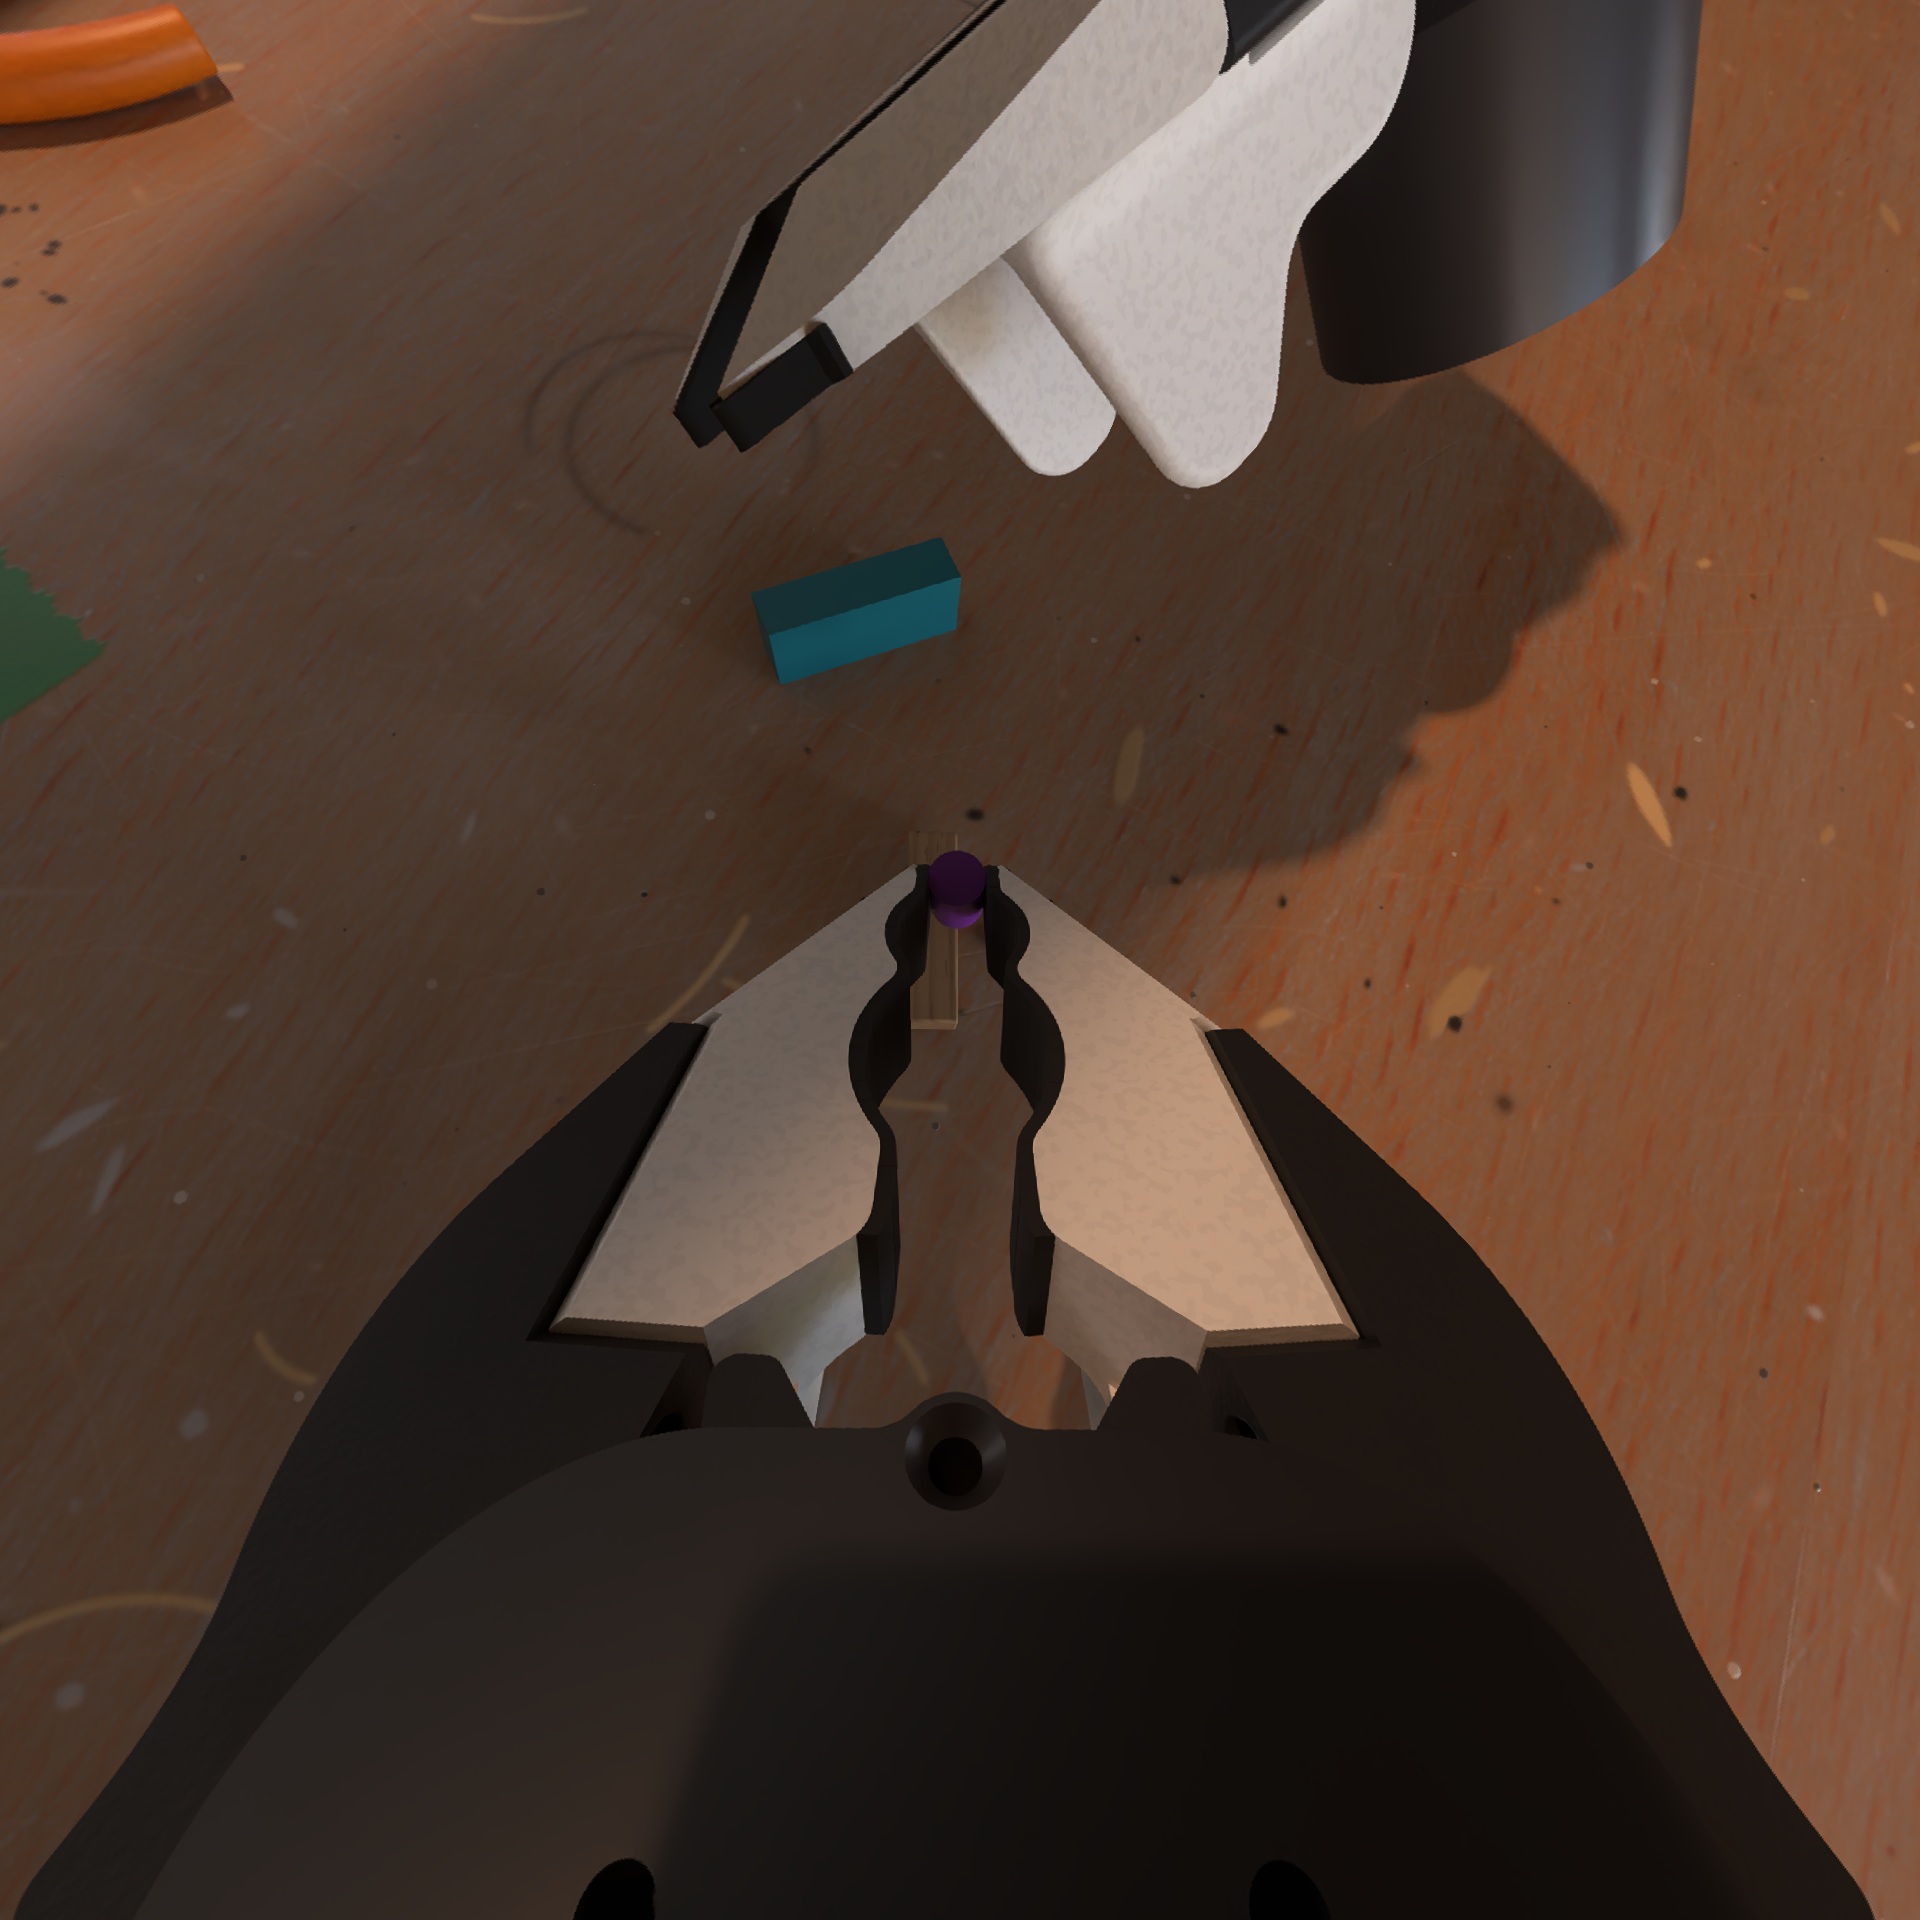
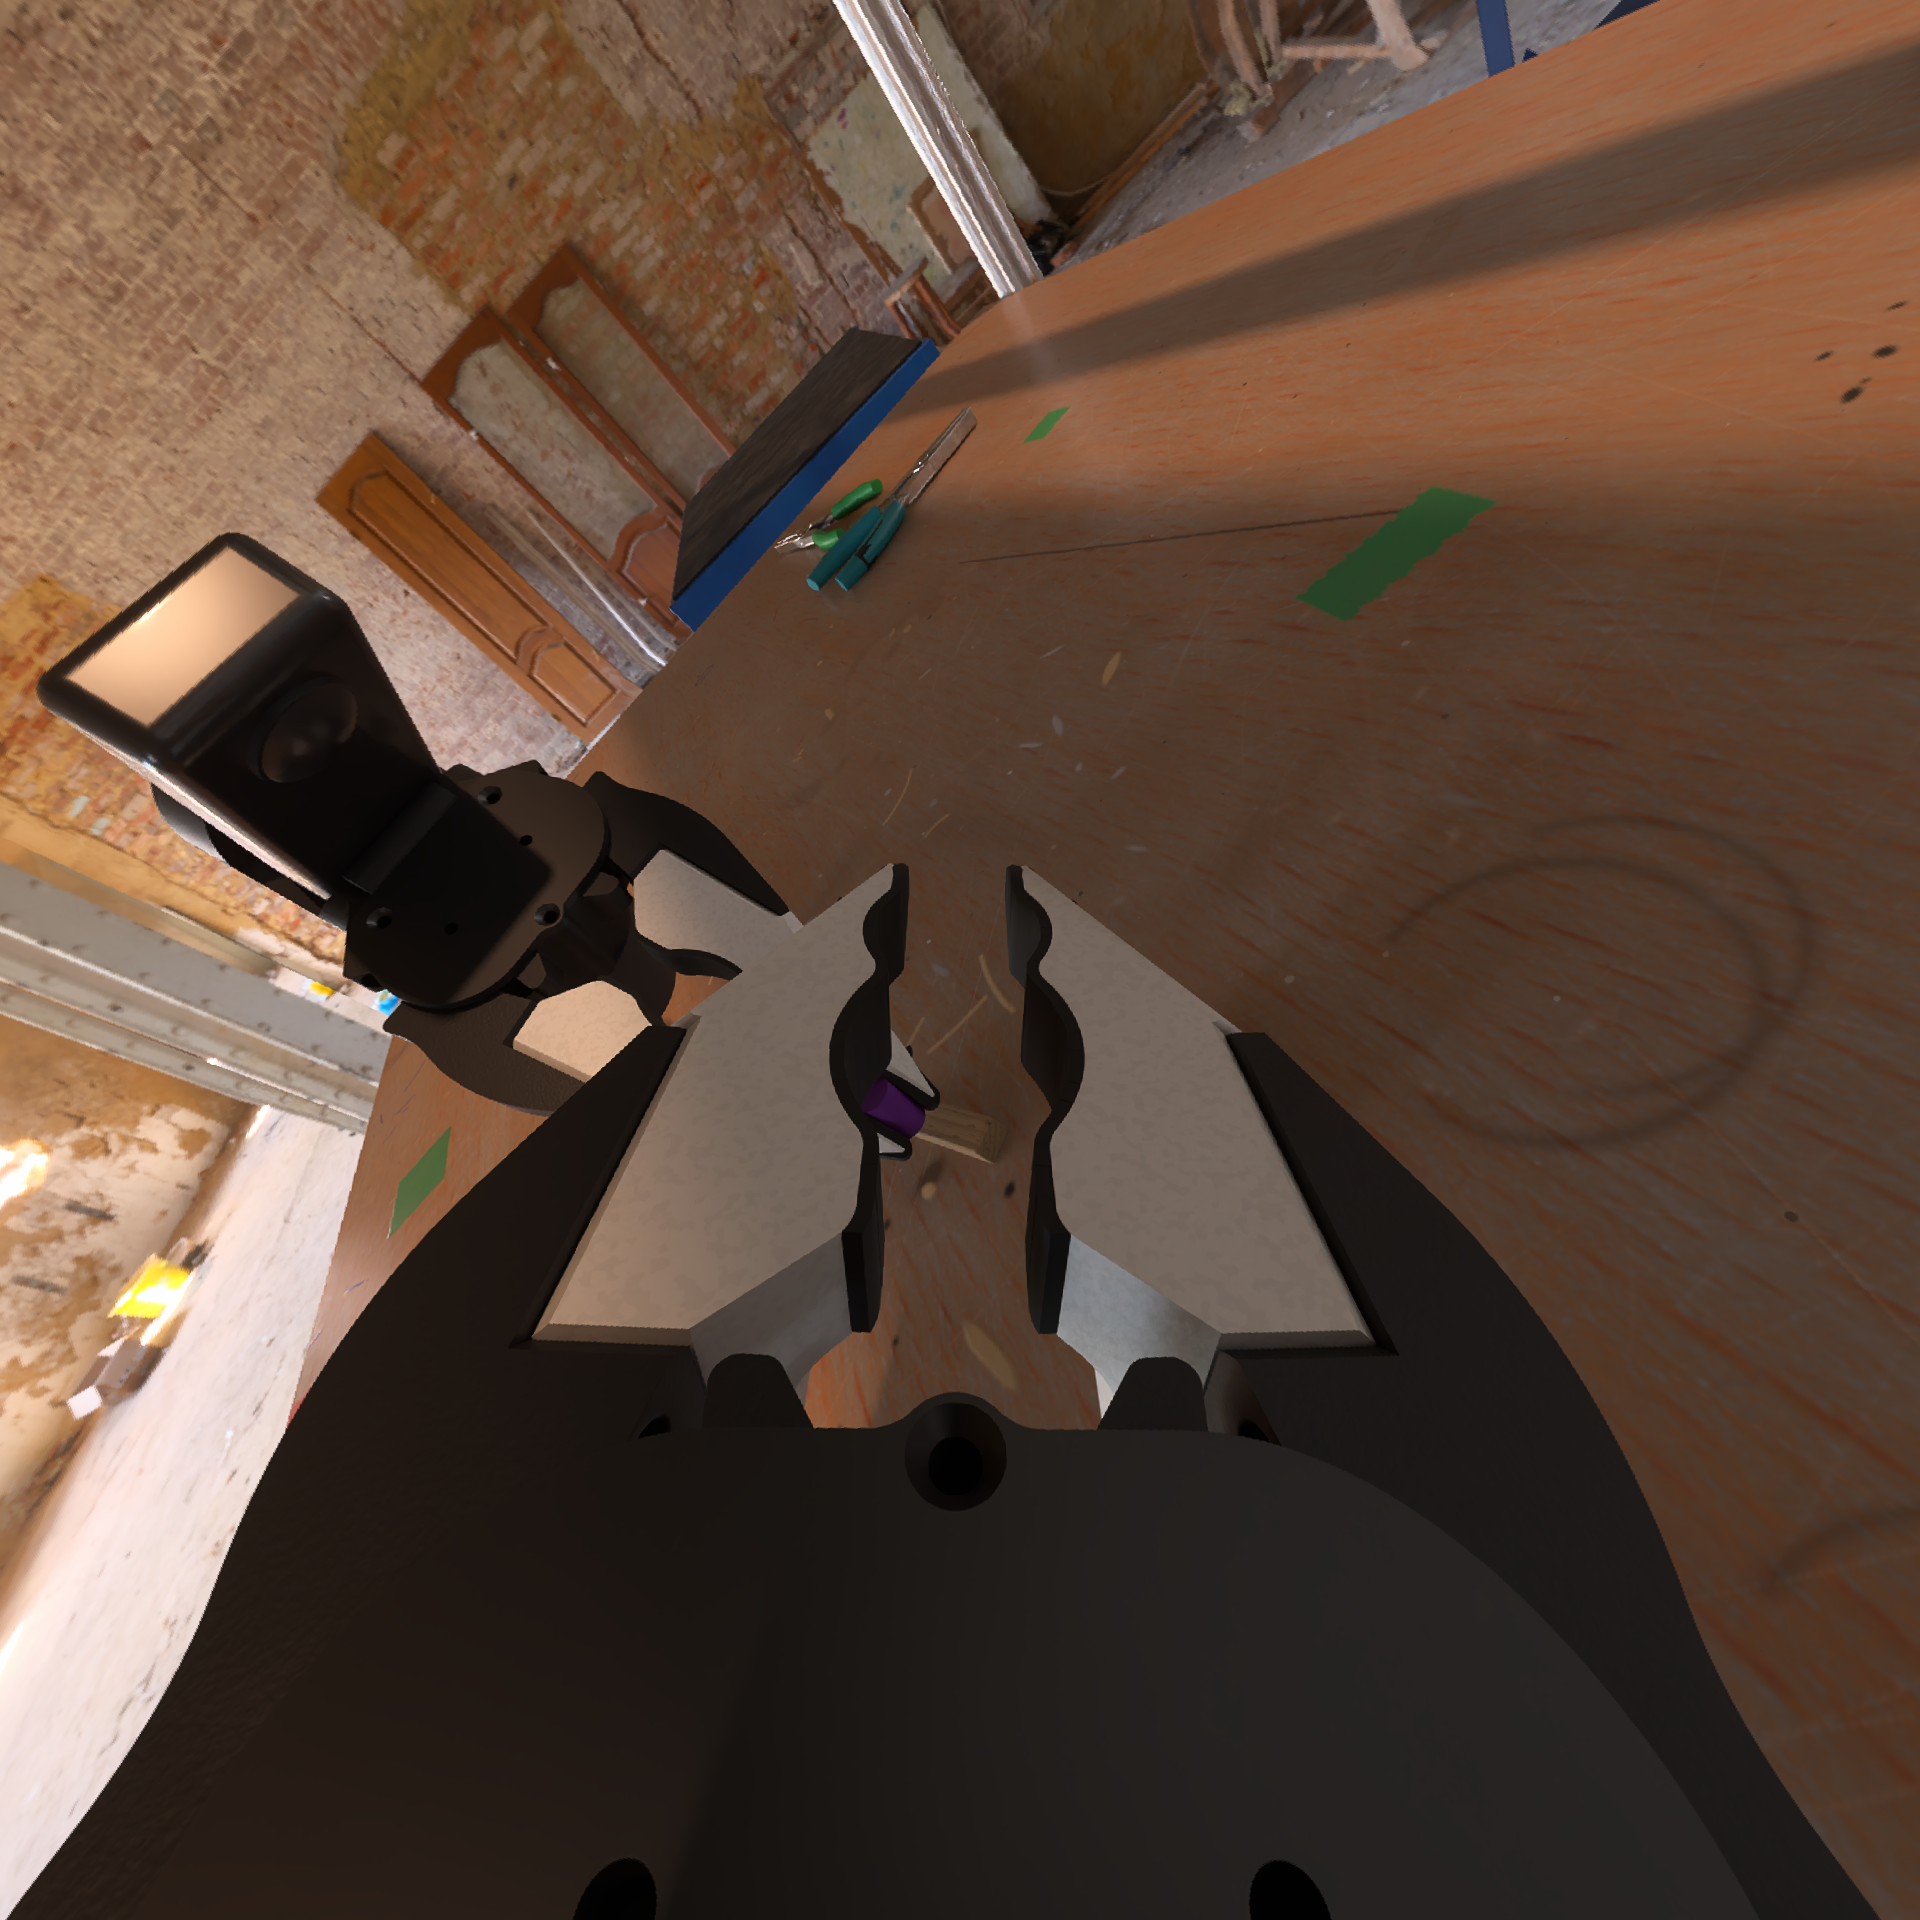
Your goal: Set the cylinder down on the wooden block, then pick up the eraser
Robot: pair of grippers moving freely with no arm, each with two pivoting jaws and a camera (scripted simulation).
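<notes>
In the left wrist view my left gripper (image 1: pixel 956 883) is shut on a small purple cylinder (image 1: pixel 956 885), held at the fingertips. A thin wooden block (image 1: pixel 935 987) lies on the table right under the cylinder. I cannot tell if they touch. A teal eraser (image 1: pixel 857 611) lies flat a little beyond the block. My right gripper (image 1: pixel 894 426) hovers above and beyond the eraser. In the right wrist view the right gripper (image 2: pixel 956 883) is open and empty. Between its fingers I see the cylinder (image 2: pixel 896 1107), the block (image 2: pixel 961 1132) and the left gripper (image 2: pixel 899 1112) coming in from the left.
An orange curved object (image 1: pixel 94 68) lies at the far left, with green tape (image 1: pixel 31 634) patches on the wooden table (image 1: pixel 1558 1039). Green-handled tools (image 2: pixel 852 530) and a dark board with a blue edge (image 2: pixel 790 468) lie at the far table edge. A brick wall stands beyond.
</notes>
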